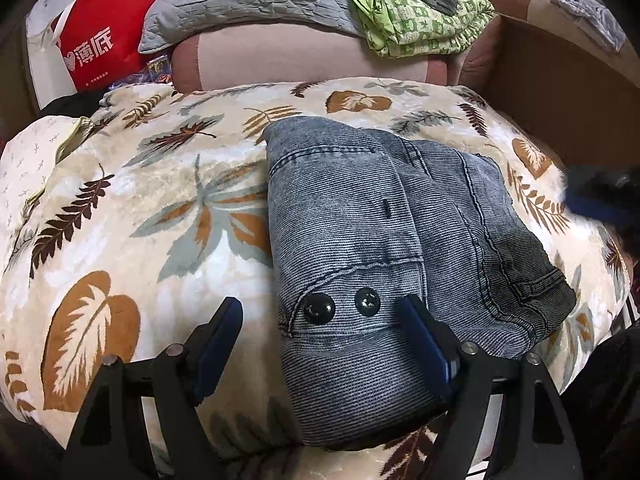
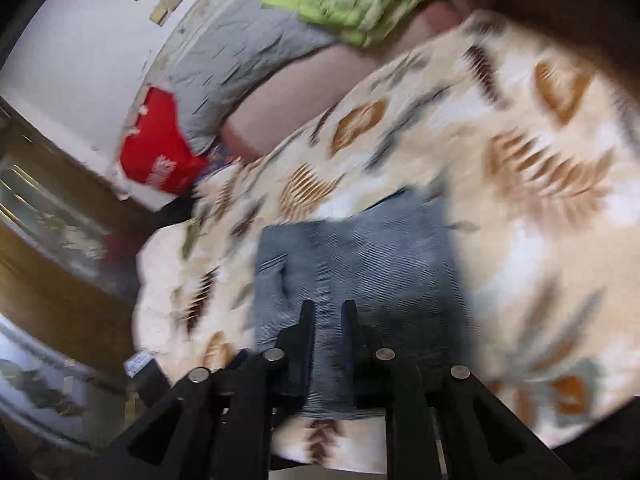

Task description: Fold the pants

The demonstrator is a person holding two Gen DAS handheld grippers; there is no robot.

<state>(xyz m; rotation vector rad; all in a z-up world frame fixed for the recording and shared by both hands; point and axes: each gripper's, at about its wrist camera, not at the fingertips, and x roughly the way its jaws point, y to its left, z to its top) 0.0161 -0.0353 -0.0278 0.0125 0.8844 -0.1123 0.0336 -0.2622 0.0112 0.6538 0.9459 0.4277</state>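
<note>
Lying folded into a compact bundle on the leaf-patterned blanket (image 1: 132,184), the pants (image 1: 384,240) sit directly ahead of and beneath the left tool (image 1: 320,320), whose fingers are spread wide with nothing pinched; one fingertip rests over the bundle's near end by the two black buttons (image 1: 340,306). The bundle's long axis runs away from that tool. The right tool (image 2: 328,312), blurred, hangs above the denim, slightly parted and apparently empty. Bare blanket lies open on both sides of the pants.
</note>
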